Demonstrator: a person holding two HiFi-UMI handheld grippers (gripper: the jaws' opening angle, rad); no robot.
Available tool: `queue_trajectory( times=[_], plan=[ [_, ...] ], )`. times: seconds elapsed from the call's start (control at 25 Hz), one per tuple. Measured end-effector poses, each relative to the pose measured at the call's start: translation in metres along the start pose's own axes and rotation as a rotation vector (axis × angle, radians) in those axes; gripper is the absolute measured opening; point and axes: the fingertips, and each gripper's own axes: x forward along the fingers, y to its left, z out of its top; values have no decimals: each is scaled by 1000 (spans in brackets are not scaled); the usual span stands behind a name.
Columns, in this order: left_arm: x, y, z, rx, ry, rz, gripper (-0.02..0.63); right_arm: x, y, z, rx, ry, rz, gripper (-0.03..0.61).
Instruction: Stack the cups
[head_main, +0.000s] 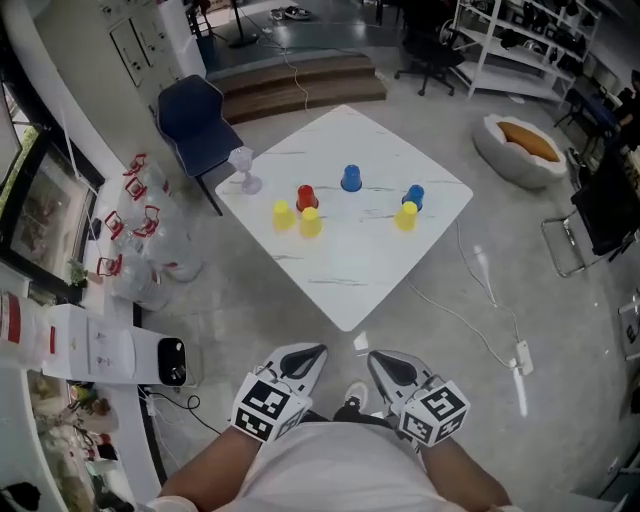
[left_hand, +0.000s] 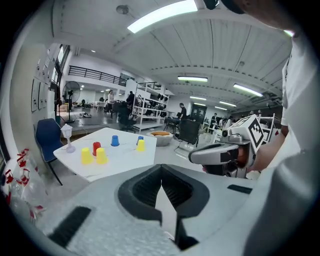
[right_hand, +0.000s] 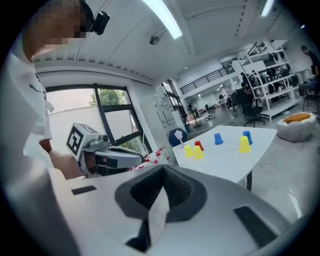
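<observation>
Both tongs are empty and pinched fully closed. The left tongs (head_main: 303, 358) and right tongs (head_main: 386, 362) sit low by my body, well short of the table's (head_main: 350, 285) near corner. Nothing is stacked yet: six cups stand upside down on the table, each on its own. Toward the table's left corner are the left yellow cup (head_main: 283, 214) and the middle yellow cup (head_main: 311, 221), side by side, with the red cup (head_main: 306, 196) just behind the middle one, touching or nearly. The centre blue cup (head_main: 351, 178) stands alone nearer the far corner. Toward the right corner, the right blue cup (head_main: 414, 195) has the right yellow cup (head_main: 405, 216) tight against its front; I can't tell if there's a gap. Risks as I see them:
1) If I arrive with the tongs closed, I'd shove a cup over instead of straddling it, so I need to open wide before getting close.
2) The crowded pairs leave little room for a jaw. Going in between them likely knocks the neighbour, so I'd take the centre blue cup or the left yellow cup first.
3) The cups taper and look light, so a pinch high on the wall may squirt one out.
4) The stemmed glass (head_main: 243, 168) at the left corner looks top-heavy, and a sweep past the yellow cups could tip it.
5) The cable (head_main: 470, 325) on the floor off the table's near-right edge is a trip hazard when stepping in.
</observation>
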Motion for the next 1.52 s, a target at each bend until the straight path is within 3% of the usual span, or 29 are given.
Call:
queue_trajectory(
  times=[0.32, 0.56, 1.08, 1.32, 1.52],
  plan=[
    [31, 8, -2, -21, 58, 33, 9, 20, -29, 3, 15, 31, 69, 6],
    [48, 39, 11, -34, 56, 28, 9, 42, -49, 10, 30, 41, 45, 6],
    [89, 143, 65, 44, 19, -103, 9, 127, -105, 71, 12, 3, -135, 6],
    [93, 184, 66, 57, 27, -157, 9, 160, -124, 86, 19, -22, -221, 6],
    [96, 199, 60, 8, 37, -137, 9, 177, -127, 86, -24, 21, -215, 6]
  ],
)
